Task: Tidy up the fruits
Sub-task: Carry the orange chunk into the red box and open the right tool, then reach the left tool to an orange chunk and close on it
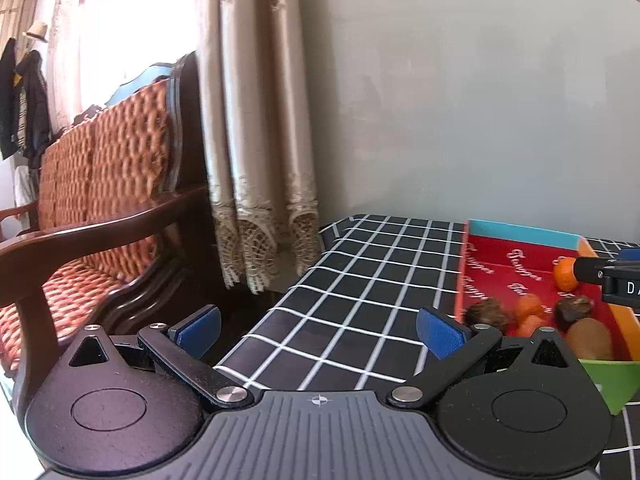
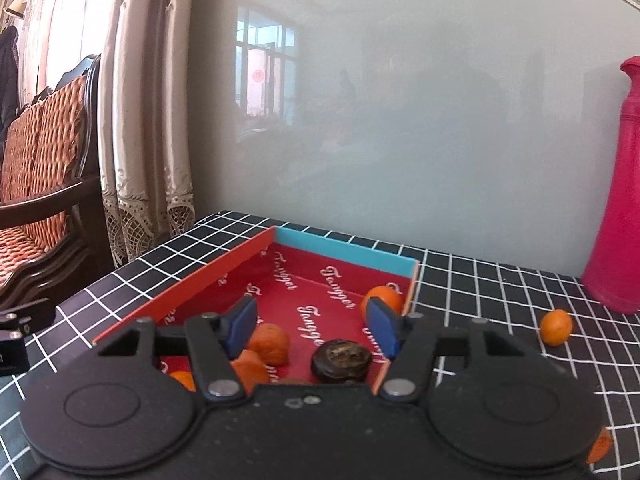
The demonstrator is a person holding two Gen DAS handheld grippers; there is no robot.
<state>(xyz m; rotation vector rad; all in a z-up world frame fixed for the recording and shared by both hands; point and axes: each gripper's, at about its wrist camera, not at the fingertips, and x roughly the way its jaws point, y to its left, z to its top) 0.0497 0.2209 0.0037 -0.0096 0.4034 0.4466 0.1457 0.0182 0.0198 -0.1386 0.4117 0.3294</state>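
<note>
A red box (image 2: 224, 276) with a blue far wall stands on the checked tablecloth. Inside lie small oranges (image 2: 270, 342), one in the far right corner (image 2: 382, 298), and a dark round fruit (image 2: 340, 362). My right gripper (image 2: 312, 326) hovers over the box, open, with nothing between its blue pads. One orange (image 2: 556, 326) lies on the cloth right of the box, another (image 2: 600, 446) nearer me. My left gripper (image 1: 320, 330) is open and empty over the cloth, left of the box (image 1: 520, 264). In the left wrist view a brown kiwi-like fruit (image 1: 590, 338) also shows.
A tall red flask (image 2: 618, 200) stands at the back right against the grey wall. A green flap (image 1: 612, 376) juts at the box's near side. A wooden sofa (image 1: 100, 220) and curtains (image 1: 256, 120) lie beyond the table's left edge.
</note>
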